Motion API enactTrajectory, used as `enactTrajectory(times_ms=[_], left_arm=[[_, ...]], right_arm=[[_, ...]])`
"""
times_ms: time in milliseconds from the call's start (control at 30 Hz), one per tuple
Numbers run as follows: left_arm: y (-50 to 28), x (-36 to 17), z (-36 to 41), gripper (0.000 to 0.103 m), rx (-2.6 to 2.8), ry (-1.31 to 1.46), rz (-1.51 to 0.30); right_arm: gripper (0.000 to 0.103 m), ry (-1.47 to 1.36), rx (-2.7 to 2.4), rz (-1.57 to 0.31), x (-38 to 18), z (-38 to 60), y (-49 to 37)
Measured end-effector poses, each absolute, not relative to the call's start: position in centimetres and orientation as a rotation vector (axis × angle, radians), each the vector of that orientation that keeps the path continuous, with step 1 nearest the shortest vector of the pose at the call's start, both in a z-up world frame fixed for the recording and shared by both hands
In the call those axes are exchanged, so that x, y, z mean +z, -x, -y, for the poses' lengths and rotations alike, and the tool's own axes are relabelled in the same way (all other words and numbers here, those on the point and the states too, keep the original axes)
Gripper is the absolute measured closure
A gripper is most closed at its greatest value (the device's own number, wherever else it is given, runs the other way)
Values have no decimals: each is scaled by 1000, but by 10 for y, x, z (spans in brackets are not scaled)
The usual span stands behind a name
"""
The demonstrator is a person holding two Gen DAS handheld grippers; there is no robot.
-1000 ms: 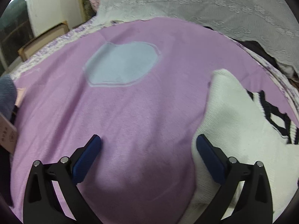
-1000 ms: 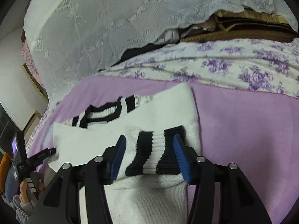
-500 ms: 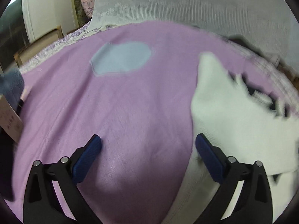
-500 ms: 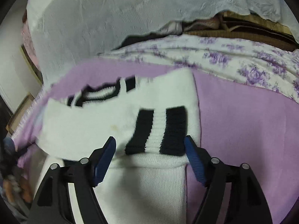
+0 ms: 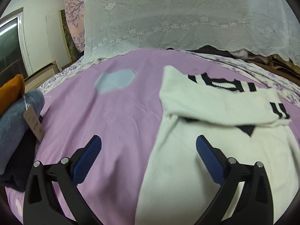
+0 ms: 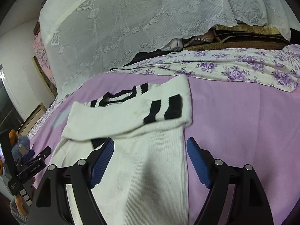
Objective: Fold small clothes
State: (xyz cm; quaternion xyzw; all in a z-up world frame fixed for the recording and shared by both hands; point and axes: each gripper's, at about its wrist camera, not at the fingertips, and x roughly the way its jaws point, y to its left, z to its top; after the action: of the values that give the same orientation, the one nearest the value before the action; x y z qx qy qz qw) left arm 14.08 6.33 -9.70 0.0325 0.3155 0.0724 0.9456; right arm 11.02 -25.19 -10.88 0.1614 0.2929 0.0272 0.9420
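**A:** What are the two hand-held tools doing over the bed?

**B:** The left black gripper with ribbed blue pads (image 5: 148, 151) stands spread wide and grips nothing; one pad hangs over bare cloth, the other over the near edge of the garment. The right black gripper with ribbed blue pads (image 6: 150, 153) is likewise parted, jaws well apart and empty; its left finger sits above the knit, its right finger just past the garment's edge.

**A:** And the garment?

**B:** A small white ribbed knit sweater with black stripes (image 6: 131, 161) lies flat on the lilac fleece blanket (image 6: 234, 123); a white sleeve with two black cuff bands (image 6: 142, 116) is folded across the body, the striped cuff toward the right gripper's side. From the left wrist camera the same sweater (image 5: 215, 168) fills the right half of the view, sleeve lying crosswise over the body.

**A:** What surrounds it?

**B:** A pale blue patch (image 5: 115, 80) is sewn into the blanket well left of the sweater; a blue plush item with a paper tag (image 5: 16, 116) sits at the blanket's left edge, touching an orange cushion (image 5: 11, 93); a purple-flowered sheet (image 6: 234, 67) borders the blanket's far side; a white lace cover (image 6: 131, 18) rises behind it.
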Motion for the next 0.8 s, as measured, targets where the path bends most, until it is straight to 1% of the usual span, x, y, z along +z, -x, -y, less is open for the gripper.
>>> enactTrajectory(times_ms=[133,267,433,800], left_arm=[[-118,-95,-77,5,132,0,-638],[-93,-97,-82,5,115,25,-631],[-67,-102,-75,4,114,-25,-626],[-42,-102,-73,5,97,-64,-613]], right_arm=[[23,-308,77,-593,-109,246,-83],[23,-215,103,-609,-112,226,-58],[23,-134,121,-558,-104,208,-29],[23,-92,145,-551,-104,198,-2]])
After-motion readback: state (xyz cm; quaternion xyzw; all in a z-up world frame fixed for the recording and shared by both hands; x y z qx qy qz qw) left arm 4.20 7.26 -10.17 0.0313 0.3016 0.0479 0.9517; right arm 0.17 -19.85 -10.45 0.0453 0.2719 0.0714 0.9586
